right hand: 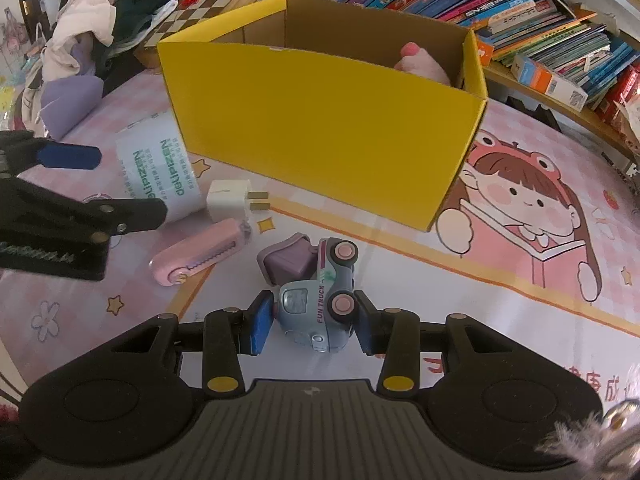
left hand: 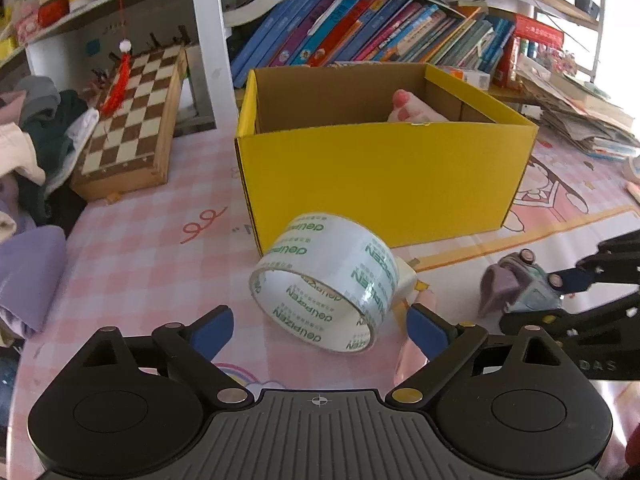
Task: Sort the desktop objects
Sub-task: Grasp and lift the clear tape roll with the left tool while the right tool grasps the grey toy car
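Observation:
A clear tape roll (left hand: pixel 326 282) with green print lies on its side on the pink table mat, just ahead of my open, empty left gripper (left hand: pixel 320 332); it also shows in the right wrist view (right hand: pixel 154 168). My right gripper (right hand: pixel 310 326) is shut on a grey-blue toy truck (right hand: pixel 320 292) lying on its side; the truck also shows in the left wrist view (left hand: pixel 520 284). An open yellow box (left hand: pixel 384 176) stands behind, also in the right wrist view (right hand: pixel 320 120), with a pink toy (left hand: pixel 412 108) inside.
A white plug (right hand: pixel 228 200) and a pink utility knife (right hand: pixel 200 256) lie between tape and truck. A chessboard (left hand: pixel 132 120) and a clothes pile (left hand: pixel 36 132) sit at the left. Shelved books (left hand: pixel 360 28) stand behind the box.

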A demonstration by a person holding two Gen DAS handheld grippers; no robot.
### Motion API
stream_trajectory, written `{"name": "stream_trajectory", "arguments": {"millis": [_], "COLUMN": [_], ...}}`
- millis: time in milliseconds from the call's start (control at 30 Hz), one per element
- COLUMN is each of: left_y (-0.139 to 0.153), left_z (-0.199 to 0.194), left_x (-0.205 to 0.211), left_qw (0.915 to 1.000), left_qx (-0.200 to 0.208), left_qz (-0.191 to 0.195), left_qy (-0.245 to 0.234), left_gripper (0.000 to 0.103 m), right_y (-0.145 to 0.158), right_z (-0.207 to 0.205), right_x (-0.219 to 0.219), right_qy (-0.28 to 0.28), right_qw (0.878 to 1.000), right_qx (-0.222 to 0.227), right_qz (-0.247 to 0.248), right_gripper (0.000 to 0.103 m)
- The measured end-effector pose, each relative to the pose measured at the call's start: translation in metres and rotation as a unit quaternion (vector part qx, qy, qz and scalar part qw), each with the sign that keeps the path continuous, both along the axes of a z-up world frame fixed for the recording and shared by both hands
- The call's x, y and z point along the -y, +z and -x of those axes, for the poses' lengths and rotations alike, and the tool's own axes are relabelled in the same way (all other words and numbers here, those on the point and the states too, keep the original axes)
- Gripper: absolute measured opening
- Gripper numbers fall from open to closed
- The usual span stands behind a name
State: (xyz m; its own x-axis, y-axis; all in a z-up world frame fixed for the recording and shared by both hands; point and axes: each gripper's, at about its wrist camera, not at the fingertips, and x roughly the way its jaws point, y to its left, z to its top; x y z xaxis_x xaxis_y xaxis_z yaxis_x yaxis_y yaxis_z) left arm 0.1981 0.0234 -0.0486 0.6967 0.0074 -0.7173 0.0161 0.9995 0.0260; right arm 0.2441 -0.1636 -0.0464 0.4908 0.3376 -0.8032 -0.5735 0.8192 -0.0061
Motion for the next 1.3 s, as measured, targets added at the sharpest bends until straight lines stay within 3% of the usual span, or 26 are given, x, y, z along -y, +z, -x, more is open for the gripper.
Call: {"name": "stream_trajectory", "arguments": {"millis": [367,700,1067,1300], "left_y": [-0.012,-0.010,0.015,0.047], "left_z": [-0.025,-0.021,0.003,0.010], "left_x": [-0.007,-0.011,-0.021,-0.016], "left_qw": [0.9992,0.9979,0.9962,0.9951], "left_qx": [-0.012,-0.009,0.021,0.070], "left_qz": [0.026,0.041,0.044,0.035], "left_qy": [0.028,0.048,0.072,0.061], "left_gripper": [0.094,0.092,0.092,0.092], "right_y": [0.001,0.002,0.013,0.038], "right_z": [-0.004,-0.004,-0.003,-0.003], "right_x": [0.012,0.017,0.018,0.024], "right_qy": [-0.002,0.000,-0.001,-0.008], "right_qw": [1.000,1.000,1.000,0.998], "right_qx": [0.001,0.002,0.013,0.038], "right_qz": [0.003,0.000,-0.019,-0.055], "right_gripper": [0.040,0.040,0.040,0.040]}}
